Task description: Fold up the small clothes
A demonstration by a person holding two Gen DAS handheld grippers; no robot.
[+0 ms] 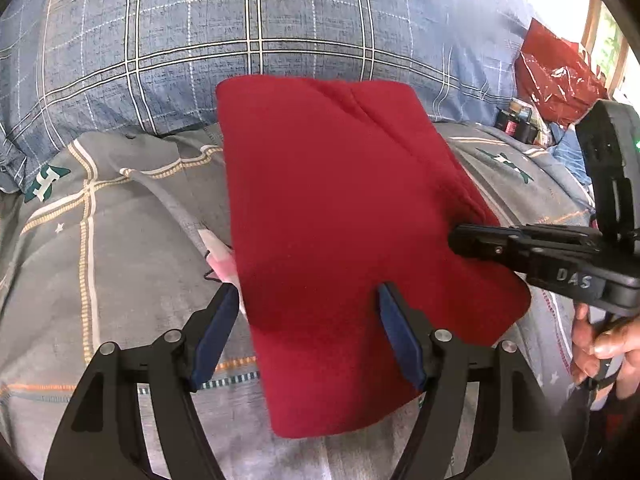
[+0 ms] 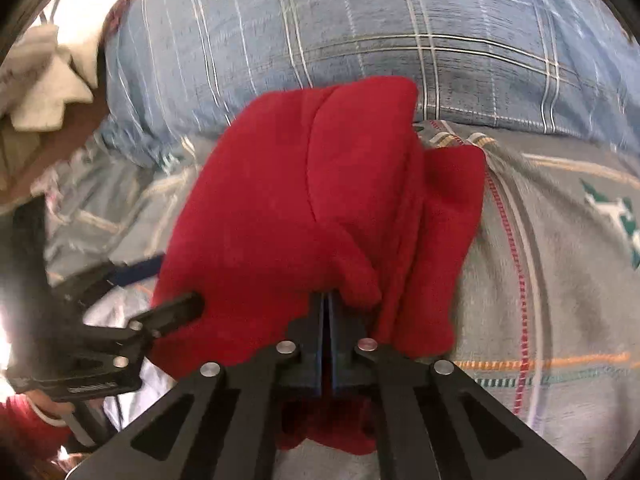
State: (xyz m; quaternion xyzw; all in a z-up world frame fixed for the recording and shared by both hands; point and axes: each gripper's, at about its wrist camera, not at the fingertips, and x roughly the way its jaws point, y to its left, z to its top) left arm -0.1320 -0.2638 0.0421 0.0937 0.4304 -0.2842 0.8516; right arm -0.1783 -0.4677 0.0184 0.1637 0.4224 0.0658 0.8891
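Note:
A red fleece garment (image 1: 340, 220) lies folded on the grey patterned bedsheet (image 1: 100, 248). My left gripper (image 1: 306, 300) is open, its blue-padded jaws wide apart over the garment's near left part. My right gripper (image 2: 326, 300) is shut on the red garment (image 2: 300, 200), pinching its near edge so the cloth drapes over the jaws. In the left wrist view the right gripper (image 1: 464, 240) comes in from the right and clamps the garment's right edge. The left gripper also shows in the right wrist view (image 2: 160, 288) at the left.
A blue plaid pillow (image 1: 240, 32) lies behind the garment. A pink and white cloth (image 1: 220, 256) peeks from under its left edge. A red plastic bag (image 1: 556, 76) and small items sit at the far right. White cloth (image 2: 48, 92) lies at the far left.

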